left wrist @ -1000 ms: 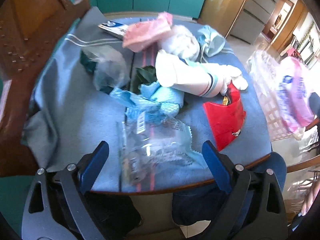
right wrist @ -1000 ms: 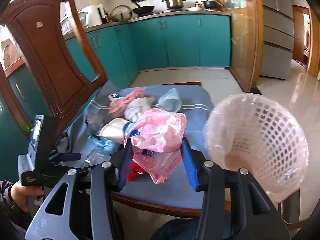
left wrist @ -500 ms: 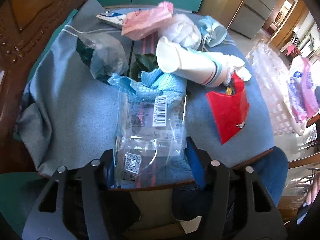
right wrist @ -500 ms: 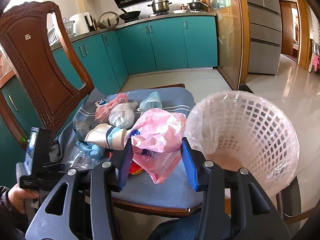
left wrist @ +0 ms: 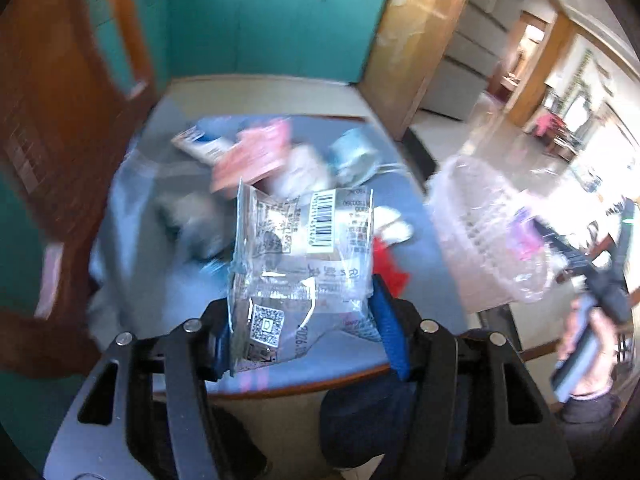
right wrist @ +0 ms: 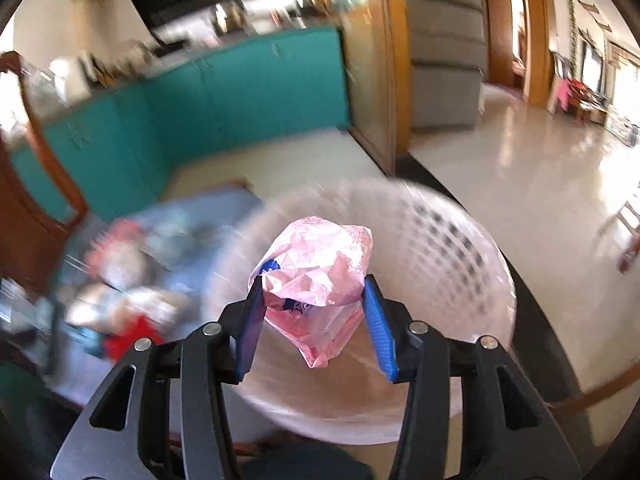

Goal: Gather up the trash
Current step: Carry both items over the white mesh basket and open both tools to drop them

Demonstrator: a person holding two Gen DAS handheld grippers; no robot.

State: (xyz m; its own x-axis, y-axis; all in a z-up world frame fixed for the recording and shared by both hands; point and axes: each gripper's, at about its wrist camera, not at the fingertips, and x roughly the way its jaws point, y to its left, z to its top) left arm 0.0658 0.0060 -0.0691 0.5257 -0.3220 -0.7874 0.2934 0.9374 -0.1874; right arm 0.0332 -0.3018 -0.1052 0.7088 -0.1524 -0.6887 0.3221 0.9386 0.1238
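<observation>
My left gripper (left wrist: 308, 328) is shut on a clear plastic wrapper (left wrist: 300, 256) with a barcode and QR code, held up above the near edge of the blue-clothed table (left wrist: 132, 240). My right gripper (right wrist: 314, 320) is shut on a crumpled pink plastic bag (right wrist: 316, 268) and holds it over the mouth of the white mesh basket (right wrist: 452, 264). The basket also shows in the left wrist view (left wrist: 484, 236), right of the table. Blurred trash lies on the table: a pink bag (left wrist: 252, 160), white wads (left wrist: 304, 172), a red wrapper (left wrist: 388, 264).
A carved wooden chair (left wrist: 48, 128) stands at the table's left. Teal cabinets (left wrist: 256, 20) line the back wall. My right hand and its gripper (left wrist: 592, 300) show at the far right of the left wrist view. Open tiled floor (right wrist: 540, 184) lies beyond the basket.
My left gripper closed on the clear wrapper and lifted it off the table. My right gripper swung right with the pink bag, from over the table to over the basket.
</observation>
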